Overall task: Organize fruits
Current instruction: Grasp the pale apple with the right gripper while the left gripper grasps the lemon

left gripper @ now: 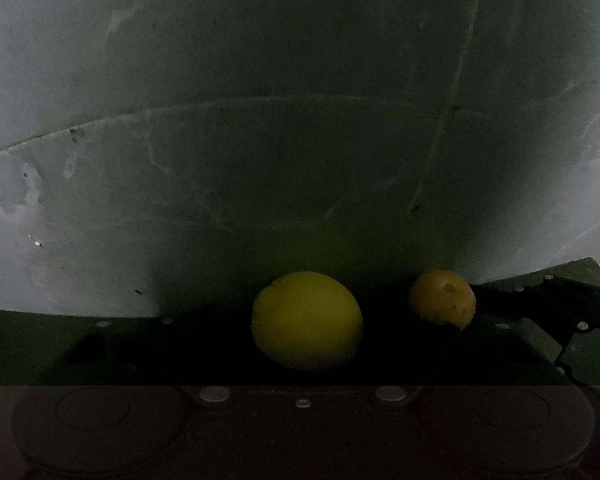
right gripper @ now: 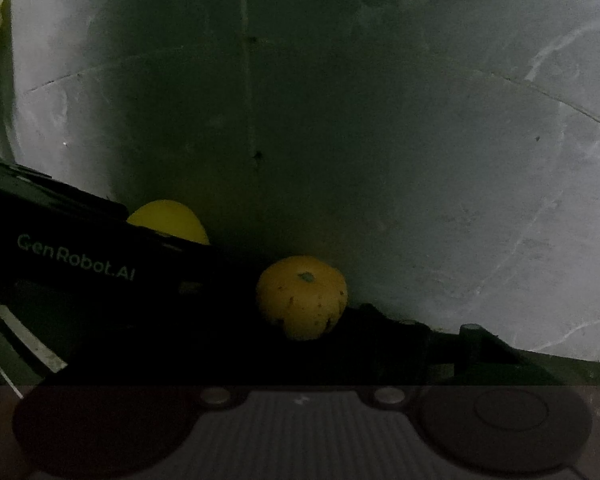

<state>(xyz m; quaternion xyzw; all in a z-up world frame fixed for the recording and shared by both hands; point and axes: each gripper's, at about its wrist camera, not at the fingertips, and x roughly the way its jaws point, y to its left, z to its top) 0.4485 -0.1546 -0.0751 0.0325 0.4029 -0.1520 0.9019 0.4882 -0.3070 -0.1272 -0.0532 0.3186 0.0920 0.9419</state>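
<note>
Fruits — smooth yellow fruit (left gripper: pixel 307 320) in left gripper (left gripper: pixel 300 344), speckled one (right gripper: pixel 302 297) in right gripper (right gripper: pixel 300 332).
Grip state can't be told — carry both level.

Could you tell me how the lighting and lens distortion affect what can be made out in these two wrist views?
Left wrist: heavily underexposed; a broad shadow covers the middle, the lemon and the spotted fruit glow dimly, fingers unreadable; the floor seams bow from the fisheye. Right wrist: equally dark; the spotted fruit is soft-edged, the lemon half hidden behind the left gripper's dark body, only its pale lettering readable.
</note>
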